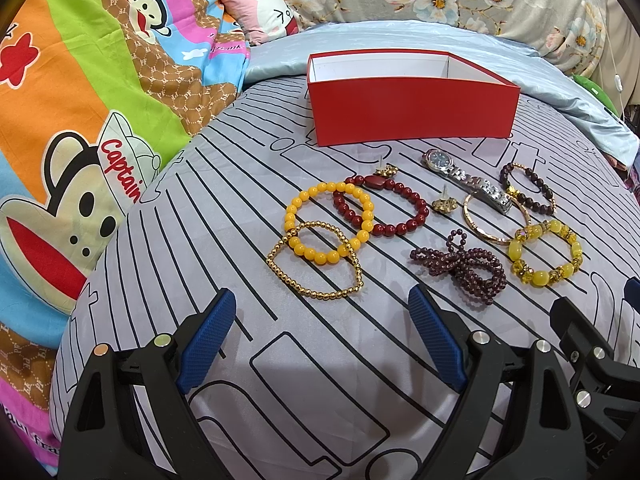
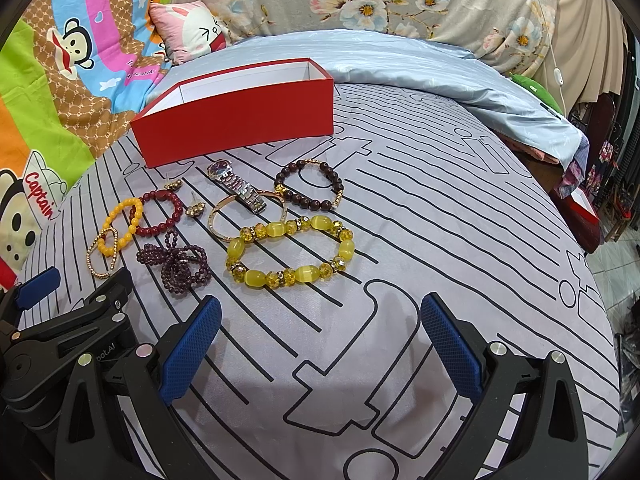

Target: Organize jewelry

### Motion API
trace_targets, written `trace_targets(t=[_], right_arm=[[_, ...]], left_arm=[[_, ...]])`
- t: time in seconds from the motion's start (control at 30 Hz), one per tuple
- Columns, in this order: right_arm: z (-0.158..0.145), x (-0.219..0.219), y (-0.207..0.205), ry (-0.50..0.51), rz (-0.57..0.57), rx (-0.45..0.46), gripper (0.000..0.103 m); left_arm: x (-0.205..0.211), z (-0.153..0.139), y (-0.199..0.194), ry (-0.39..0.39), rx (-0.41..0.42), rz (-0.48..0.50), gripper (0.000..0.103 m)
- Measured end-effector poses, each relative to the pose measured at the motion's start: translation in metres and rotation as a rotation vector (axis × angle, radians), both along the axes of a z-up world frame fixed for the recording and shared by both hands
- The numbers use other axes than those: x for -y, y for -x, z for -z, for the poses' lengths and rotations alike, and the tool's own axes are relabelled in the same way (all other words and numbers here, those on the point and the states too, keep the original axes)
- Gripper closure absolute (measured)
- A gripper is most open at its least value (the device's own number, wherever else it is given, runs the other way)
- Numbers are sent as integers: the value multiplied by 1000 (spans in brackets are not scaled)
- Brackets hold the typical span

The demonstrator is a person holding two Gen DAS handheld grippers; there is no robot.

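- Left tool [image 1: 320,336]: jaws spread wide, nothing between them, hovering over the striped bed [image 1: 320,380] just short of the gold bead bracelet [image 1: 316,260].
- Right tool [image 2: 320,344]: jaws likewise wide apart and bare, near the big yellow bracelet [image 2: 290,254].
- The jewelry lies on the bed in front of the open red box [image 1: 412,112], whose white inside shows nothing.
- The left view shows the yellow bead ring [image 1: 328,222] overlapping both the gold bracelet and the red bracelet [image 1: 386,206]; in the right view these are small and crowded at the left.
- The right view shows best the watch [image 2: 236,188] lying across the thin bangle [image 2: 248,214], the dark bead bracelet [image 2: 308,186] beside them, and more of the room past the bed's right edge.
- Both views show two ear studs [image 1: 444,202] and the purple bead tangle [image 1: 464,266].
- Readable: "Captain" [image 1: 120,170] on the cartoon blanket [image 1: 80,92]; part-hidden lettering ending "bot.AI" on the left tool's body, seen from the right.
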State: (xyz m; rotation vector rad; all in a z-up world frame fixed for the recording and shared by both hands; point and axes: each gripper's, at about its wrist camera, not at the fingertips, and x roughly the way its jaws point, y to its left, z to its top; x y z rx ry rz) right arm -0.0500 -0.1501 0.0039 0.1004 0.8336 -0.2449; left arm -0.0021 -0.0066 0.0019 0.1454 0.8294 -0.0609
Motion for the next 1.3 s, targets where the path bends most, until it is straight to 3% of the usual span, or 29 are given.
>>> trace_targets(t=[0.2, 0.43, 0.67, 0.83, 0.9, 0.97, 1.1, 1.3], right_arm=[[0, 1, -1, -2, -9, -5, 7], [-4, 7, 7, -18, -14, 3, 7], [-3, 4, 4, -21, -26, -2, 7], [-2, 3, 2, -27, -26, -3, 7], [-1, 3, 0, -32, -25, -1, 7], [-1, 2, 0, -33, -27, -3, 7], [0, 0, -1, -28, -34, -4, 7], [0, 0, -2, -29, -32, -5, 7]], left_arm=[[-5, -3, 0, 40, 0, 1, 18], [-42, -7, -5, 110, -20, -34, 17], [-57, -12, -32, 117, -12, -50, 17], [-46, -7, -33, 123, -25, -3, 18], [-43, 0, -34, 119, -45, 7, 23], [-42, 5, -38, 126, -75, 10, 39], [-45, 5, -37, 148, -64, 2, 45], [-41, 4, -32, 177, -60, 51, 75]])
